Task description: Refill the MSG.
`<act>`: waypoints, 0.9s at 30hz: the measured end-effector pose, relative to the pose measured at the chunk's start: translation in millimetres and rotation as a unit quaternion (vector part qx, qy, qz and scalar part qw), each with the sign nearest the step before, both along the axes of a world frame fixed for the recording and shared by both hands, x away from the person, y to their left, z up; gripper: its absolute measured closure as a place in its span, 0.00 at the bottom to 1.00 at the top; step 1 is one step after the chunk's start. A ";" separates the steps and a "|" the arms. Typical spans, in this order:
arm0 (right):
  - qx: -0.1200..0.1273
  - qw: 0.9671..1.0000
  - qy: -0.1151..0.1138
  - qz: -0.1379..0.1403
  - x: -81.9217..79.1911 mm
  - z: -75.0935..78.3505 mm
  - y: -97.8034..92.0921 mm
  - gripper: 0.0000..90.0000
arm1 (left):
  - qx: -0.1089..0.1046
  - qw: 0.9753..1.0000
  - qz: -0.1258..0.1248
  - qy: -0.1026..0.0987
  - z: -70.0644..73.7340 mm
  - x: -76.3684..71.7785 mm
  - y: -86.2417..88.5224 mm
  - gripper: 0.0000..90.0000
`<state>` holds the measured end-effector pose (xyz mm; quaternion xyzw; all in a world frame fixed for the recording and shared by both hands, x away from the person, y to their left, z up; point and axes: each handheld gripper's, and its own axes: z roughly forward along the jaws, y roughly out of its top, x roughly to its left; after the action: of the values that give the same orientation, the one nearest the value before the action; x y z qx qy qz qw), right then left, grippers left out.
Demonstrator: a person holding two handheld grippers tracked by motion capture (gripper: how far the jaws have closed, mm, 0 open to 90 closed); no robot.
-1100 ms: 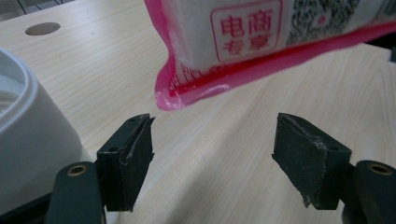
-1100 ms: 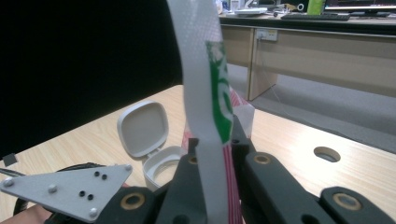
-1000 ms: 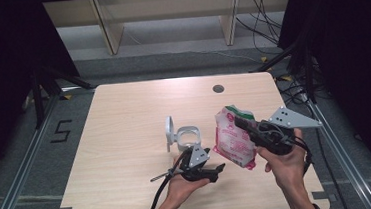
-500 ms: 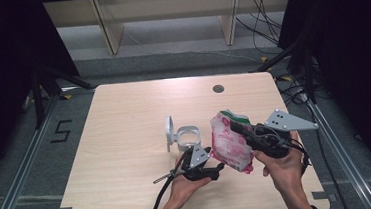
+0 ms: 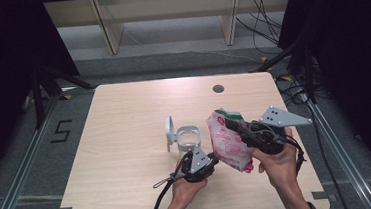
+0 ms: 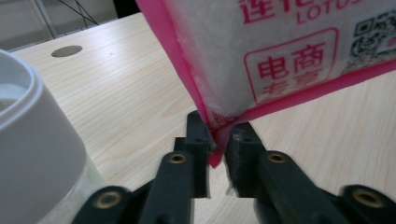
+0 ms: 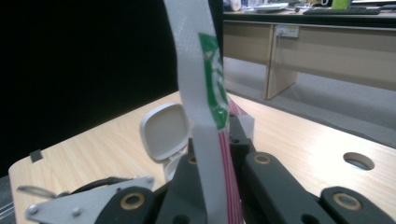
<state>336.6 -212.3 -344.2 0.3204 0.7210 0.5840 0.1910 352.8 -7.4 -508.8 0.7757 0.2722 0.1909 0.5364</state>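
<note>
Pink-edged and printed with red lettering, the bag [image 5: 229, 140] hangs above the tabletop [image 5: 124, 119], held between the two grippers near the front edge on the person's right. The right gripper [image 5: 234, 126] has its jaws closed on the upper part of the bag, just under the green-marked top; in the right gripper view the bag's film rises edge-on between them. The left gripper [image 5: 209, 159] has its jaws pinched shut on the bag's bottom corner, and the left gripper view shows the pink seam squeezed between the two black pads, with the white filling pressing against the film just above.

Just beside the bag, on its left, stands a white container [image 5: 187, 137] with its hinged lid [image 5: 168, 133] flipped up and the mouth open. To my eye the step in hand is tipping the bag toward that mouth. Doing it well would mean keeping the lower pinch on the seam only, since a hold higher up would trap the contents. I'd raise the bottom corner slowly while the right gripper steers the top over the opening. I cannot tell whether the bag's top is already open, so that needs checking first. The container looks light; a nudge from the bag might shift it.
</note>
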 end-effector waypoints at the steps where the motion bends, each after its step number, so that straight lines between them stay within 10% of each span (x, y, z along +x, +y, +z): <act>1: 0.003 1.000 0.003 0.001 1.3 0.6 -0.6 1.00 | -0.001 1.000 0.003 0.002 0.2 -0.9 -0.8 0.90; 27: -0.010 1.000 0.009 -0.004 34.3 7.3 25.0 1.00 | -0.057 0.997 0.042 0.023 -5.8 -17.2 -17.9 0.93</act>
<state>370.9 -187.3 -336.9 0.3261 0.7272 0.5733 0.1901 335.6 -25.2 -514.6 0.7358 0.3275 0.1793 0.5649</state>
